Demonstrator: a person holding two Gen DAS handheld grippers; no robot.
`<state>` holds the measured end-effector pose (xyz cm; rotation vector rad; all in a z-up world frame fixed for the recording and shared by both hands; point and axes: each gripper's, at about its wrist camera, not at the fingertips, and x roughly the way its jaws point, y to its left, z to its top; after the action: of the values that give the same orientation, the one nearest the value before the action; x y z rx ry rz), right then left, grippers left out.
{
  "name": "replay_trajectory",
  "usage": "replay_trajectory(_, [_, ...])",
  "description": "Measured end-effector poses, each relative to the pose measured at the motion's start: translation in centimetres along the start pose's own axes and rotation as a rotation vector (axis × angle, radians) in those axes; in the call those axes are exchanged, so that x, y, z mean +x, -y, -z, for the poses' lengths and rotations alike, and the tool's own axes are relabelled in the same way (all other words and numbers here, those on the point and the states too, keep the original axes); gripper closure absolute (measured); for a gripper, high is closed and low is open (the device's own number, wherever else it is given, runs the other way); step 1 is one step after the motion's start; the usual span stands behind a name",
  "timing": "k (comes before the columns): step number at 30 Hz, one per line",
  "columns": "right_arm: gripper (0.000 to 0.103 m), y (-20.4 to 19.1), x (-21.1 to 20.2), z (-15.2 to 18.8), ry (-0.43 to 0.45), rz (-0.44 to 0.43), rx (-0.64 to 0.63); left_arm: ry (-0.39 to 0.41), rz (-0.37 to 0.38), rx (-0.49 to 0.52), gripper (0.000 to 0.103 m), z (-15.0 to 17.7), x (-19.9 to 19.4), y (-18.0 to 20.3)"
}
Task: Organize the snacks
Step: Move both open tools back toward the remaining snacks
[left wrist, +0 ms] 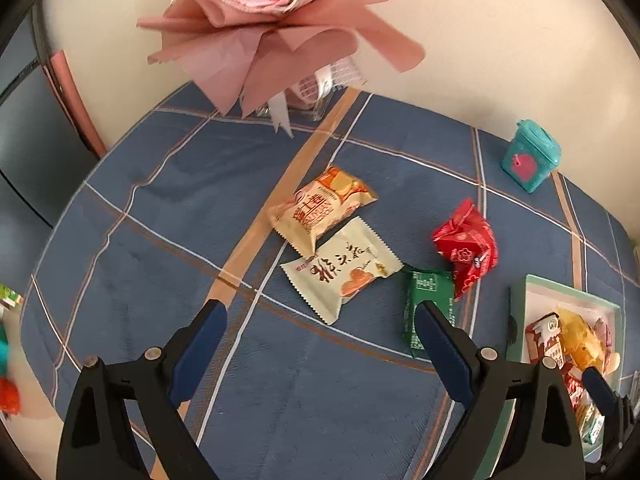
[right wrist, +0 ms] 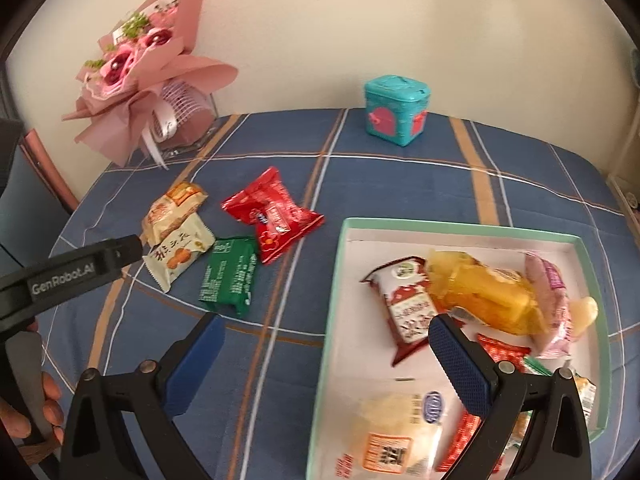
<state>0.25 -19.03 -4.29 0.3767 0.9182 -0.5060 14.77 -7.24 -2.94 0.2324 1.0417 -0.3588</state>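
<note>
Loose snacks lie on the blue plaid tablecloth: an orange-cream packet (left wrist: 322, 206) (right wrist: 172, 210), a cream packet (left wrist: 342, 270) (right wrist: 180, 254), a green packet (left wrist: 430, 308) (right wrist: 230, 274) and a red packet (left wrist: 466, 246) (right wrist: 274, 216). A mint-rimmed white box (right wrist: 460, 227) (left wrist: 516, 312) holds several snacks. My left gripper (left wrist: 320, 340) is open and empty, just short of the cream and green packets. My right gripper (right wrist: 326, 350) is open and empty over the box's left edge. The left gripper's body (right wrist: 72, 270) shows at the left of the right wrist view.
A pink flower bouquet (left wrist: 272, 20) (right wrist: 148, 76) stands at the table's back left by the wall. A teal toy box (left wrist: 530, 156) (right wrist: 396, 110) stands at the back. The person's hand (right wrist: 36, 400) holds the left gripper handle. The table edge curves round at the left.
</note>
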Motion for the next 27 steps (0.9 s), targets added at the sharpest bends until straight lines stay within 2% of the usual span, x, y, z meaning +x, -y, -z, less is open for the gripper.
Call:
replay_trajectory(12, [0.000, -2.1, 1.0, -1.7, 0.010, -0.047, -0.016, -0.009, 0.007, -0.106, 0.008, -1.5, 1.0, -2.9])
replay_trajectory(27, [0.000, -3.8, 4.0, -3.1, -0.029, -0.053, -0.018, -0.046, 0.038, -0.096, 0.008, -2.3, 4.0, -0.9])
